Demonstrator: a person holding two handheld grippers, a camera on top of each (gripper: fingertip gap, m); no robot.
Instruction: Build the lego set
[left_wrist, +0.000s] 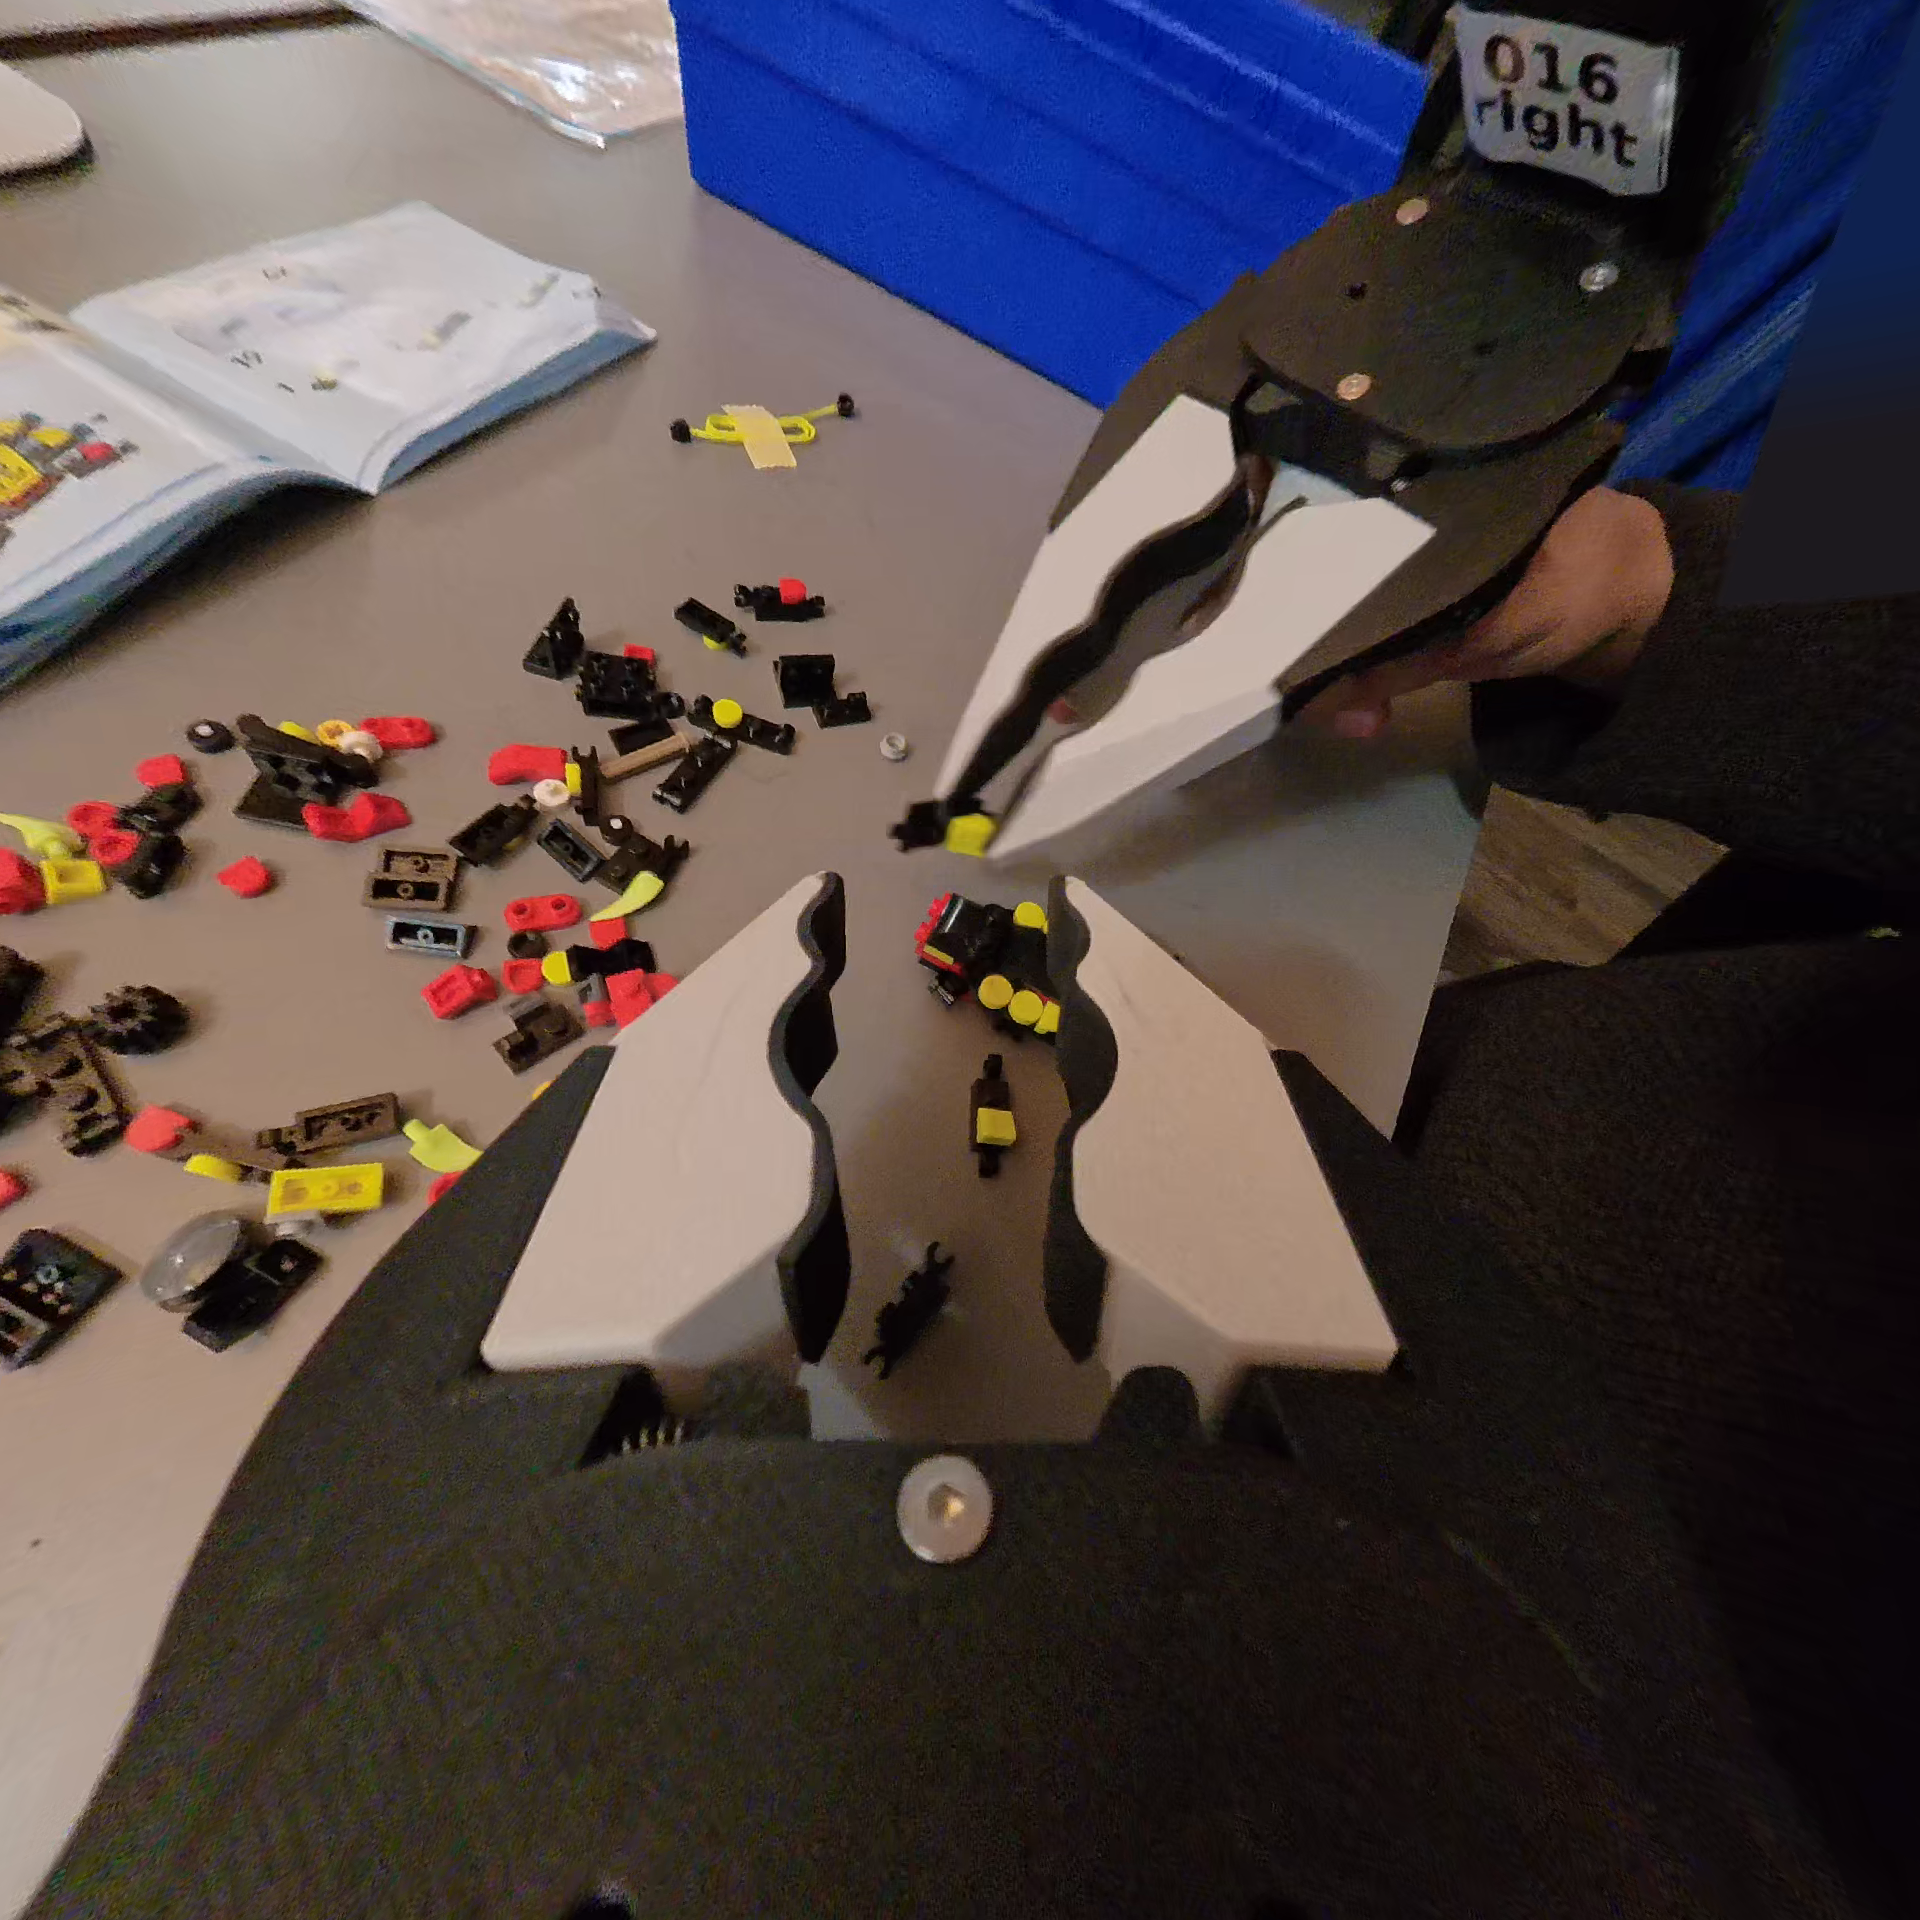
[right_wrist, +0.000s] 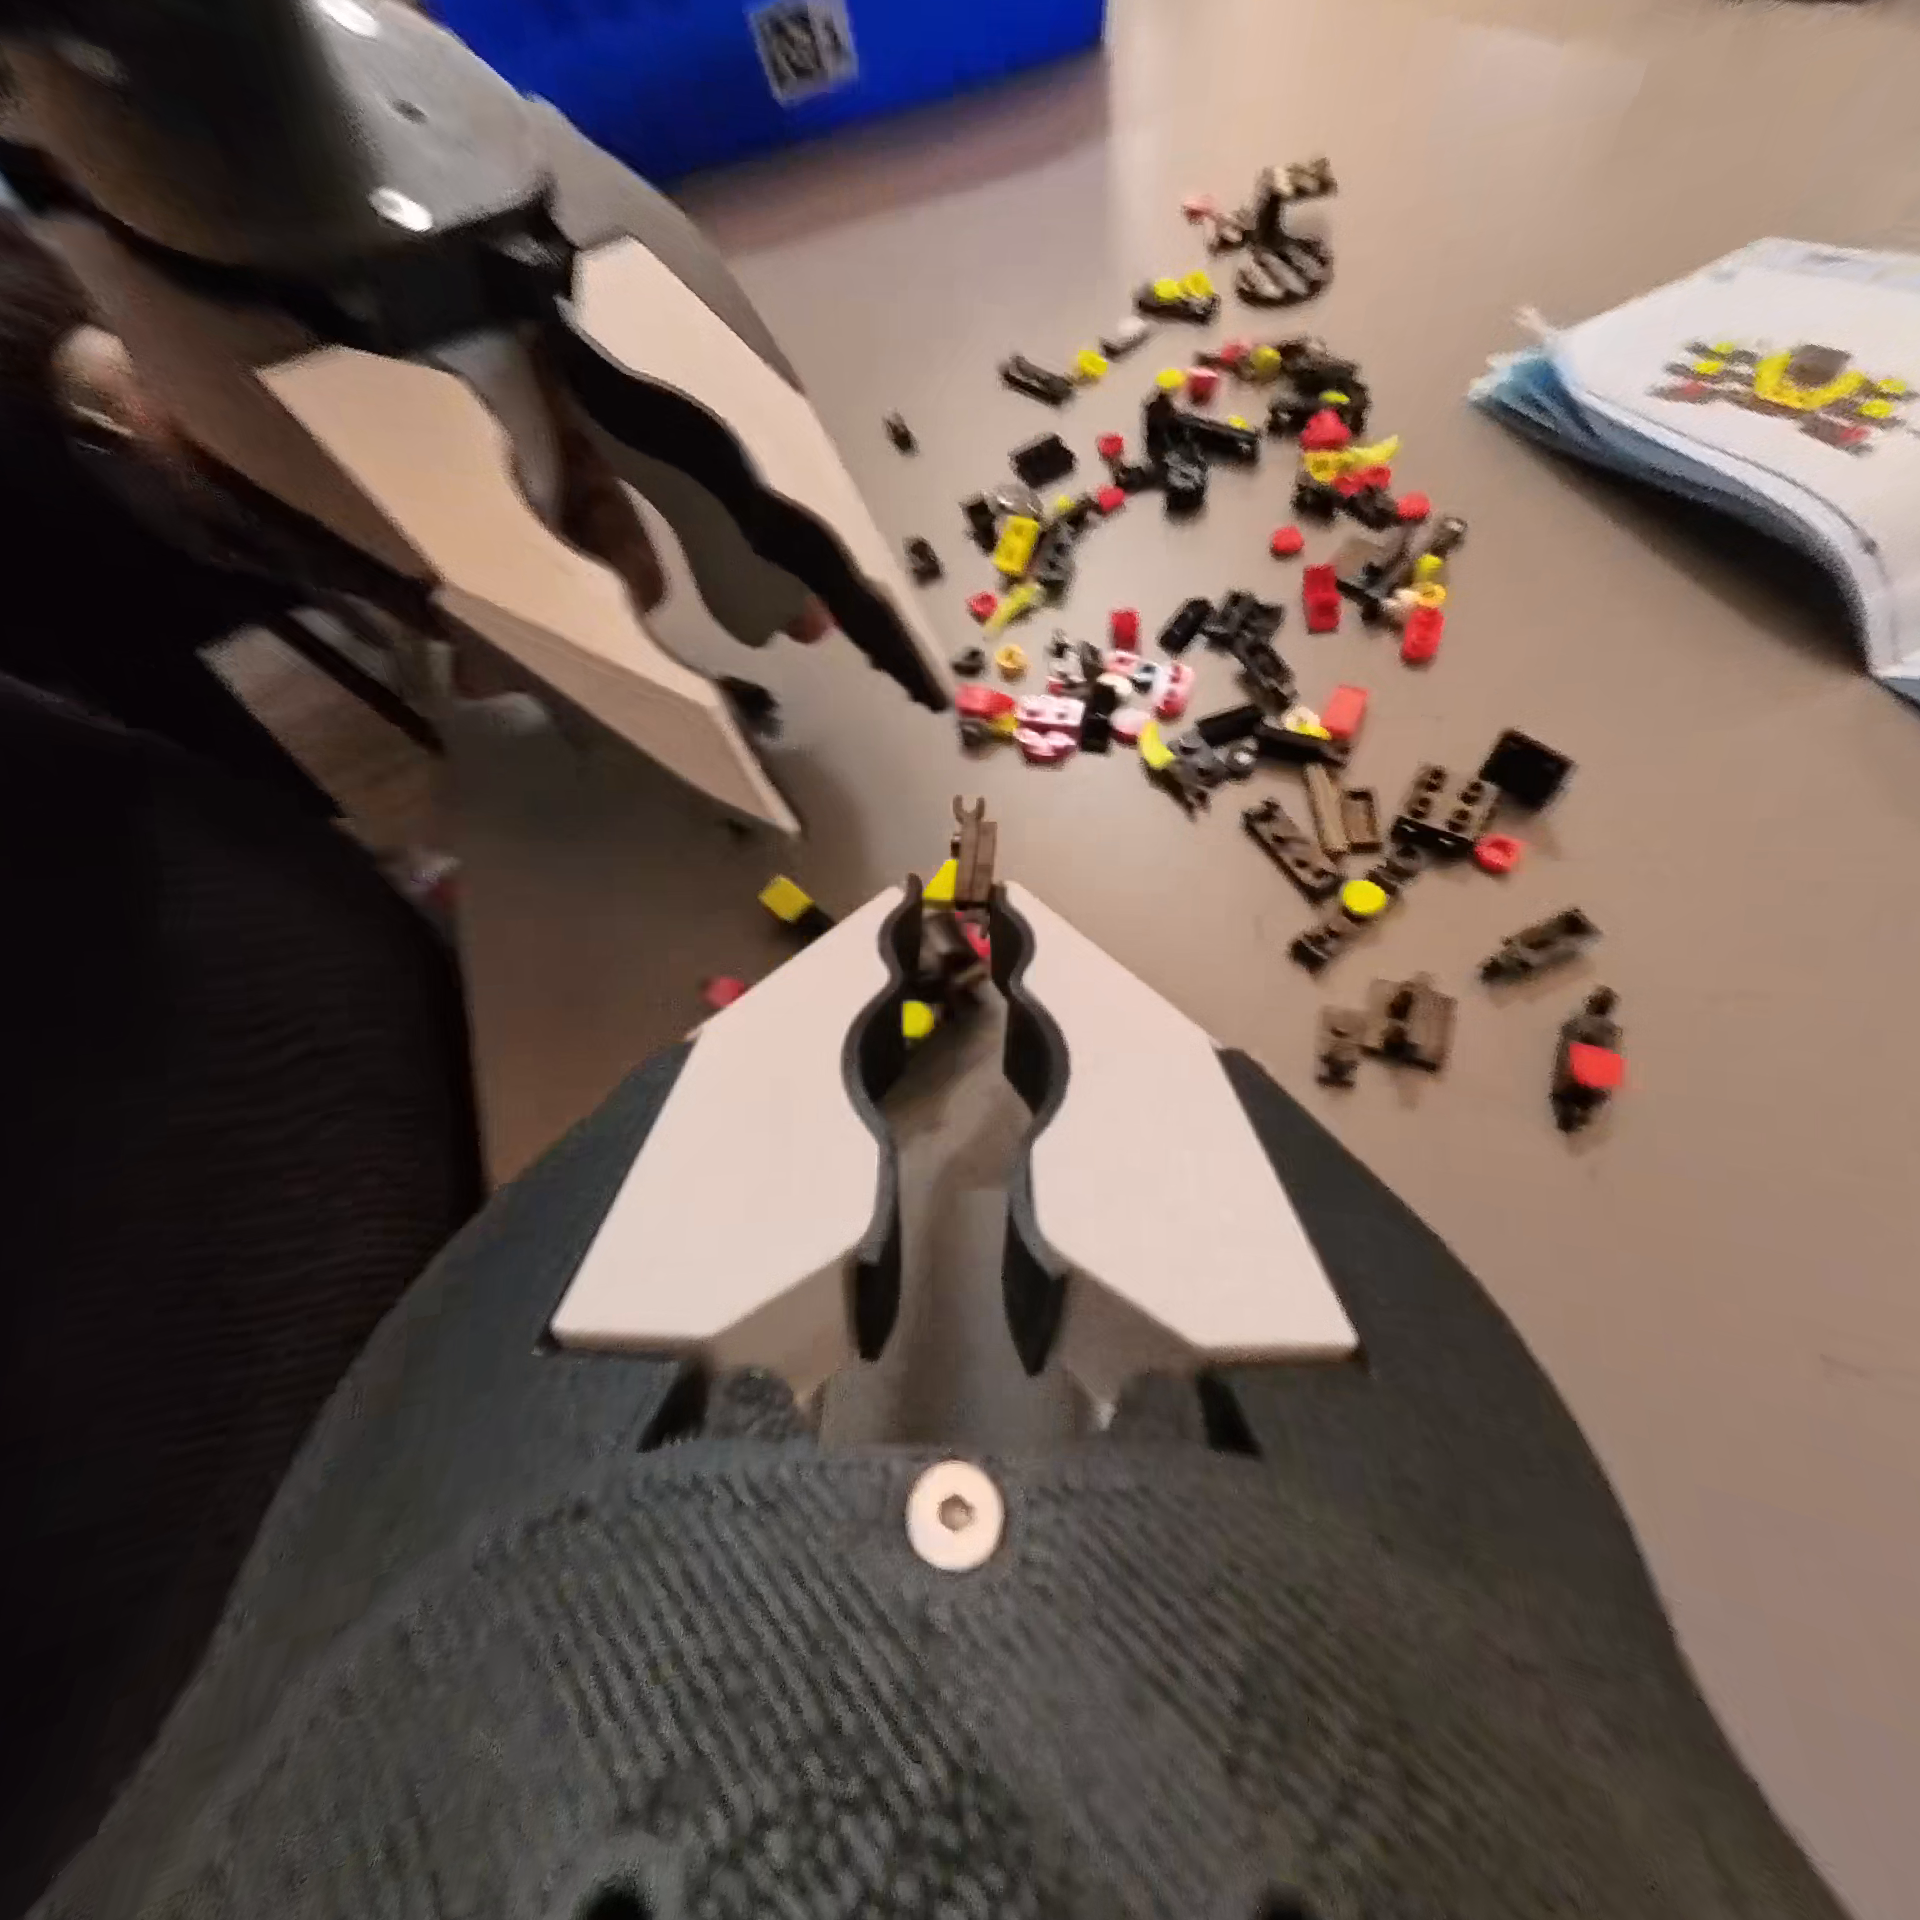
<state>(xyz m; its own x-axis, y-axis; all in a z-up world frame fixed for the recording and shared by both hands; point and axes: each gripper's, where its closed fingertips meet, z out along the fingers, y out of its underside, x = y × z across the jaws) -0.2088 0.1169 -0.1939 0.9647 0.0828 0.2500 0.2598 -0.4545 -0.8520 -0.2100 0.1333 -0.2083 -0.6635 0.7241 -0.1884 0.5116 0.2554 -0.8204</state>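
While right tongs (right_wrist: 954, 902) pinch black-yellow piece (right_wrist: 964, 864), left tongs (left_wrist: 945, 894) gape.

bricks (left_wrist: 582, 821): black, red, yellow
bin (left_wrist: 997, 177): bright blue
table (left_wrist: 582, 540): plain grey
booklet (left_wrist: 312, 343): pale blue pages
right gripper (left_wrist: 961, 826): white fingers, black body
held piece (right_wrist: 961, 862): black, yellow

Grey table (left_wrist: 935, 312), scattered lego pieces (left_wrist: 582, 790), open instruction booklet (left_wrist: 312, 343), blue bin (left_wrist: 997, 177)
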